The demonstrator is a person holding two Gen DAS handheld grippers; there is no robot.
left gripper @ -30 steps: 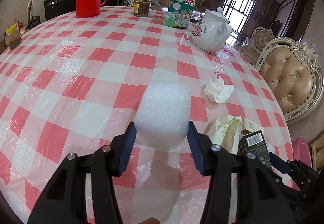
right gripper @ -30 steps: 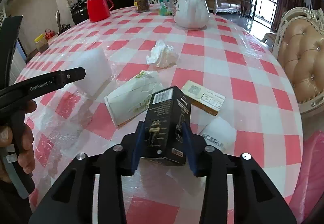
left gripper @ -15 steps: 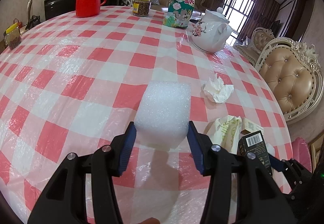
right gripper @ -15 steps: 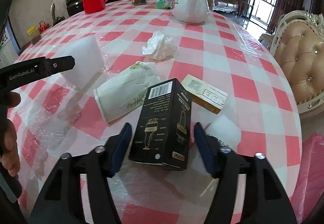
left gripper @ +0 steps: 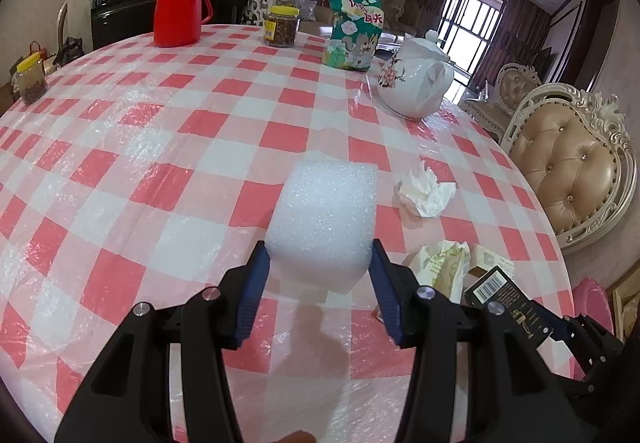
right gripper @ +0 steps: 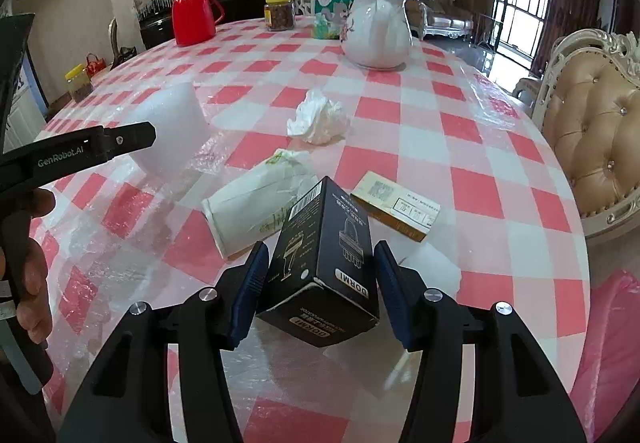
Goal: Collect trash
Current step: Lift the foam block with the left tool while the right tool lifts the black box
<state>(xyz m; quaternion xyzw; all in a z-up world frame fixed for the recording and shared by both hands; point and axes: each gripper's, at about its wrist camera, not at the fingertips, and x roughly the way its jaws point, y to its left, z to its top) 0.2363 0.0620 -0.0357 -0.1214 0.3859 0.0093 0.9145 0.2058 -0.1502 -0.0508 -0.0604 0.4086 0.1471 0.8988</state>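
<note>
The left hand-held gripper (left gripper: 318, 267) is clamped on a white foam block (left gripper: 326, 217); both blue pads press its near sides, and the block juts forward over the red-and-white checked desk (left gripper: 160, 147); whether its underside touches the cloth cannot be told. The right hand-held gripper (right gripper: 318, 275) has a black carton (right gripper: 324, 259) between its jaws, which are closing; a sliver of gap shows on each side, so the pads do not yet bear on it, and the carton lies tilted, one corner toward the camera.

The step in hand, as I judge it, is securing the carton; it is best done by letting the jaws come in squarely on the two long flat faces rather than on an edge, since a skewed carton tends to twist out as the pads meet; a small turn of the wrist to match its slant should help. The foam is soft, so the left grip needs only steady pressure; squeezing harder would dent it.

Other trash lies near: a crumpled tissue (right gripper: 318, 117), a flattened paper cup (right gripper: 256, 203) just beside the carton, a small yellow-edged box (right gripper: 396, 205) and a white scrap (right gripper: 432, 267) behind the right jaw; the carton should rise clear without dragging the cup. The white teapot (right gripper: 376, 31) and red thermos (right gripper: 194, 13) stand well apart.
</note>
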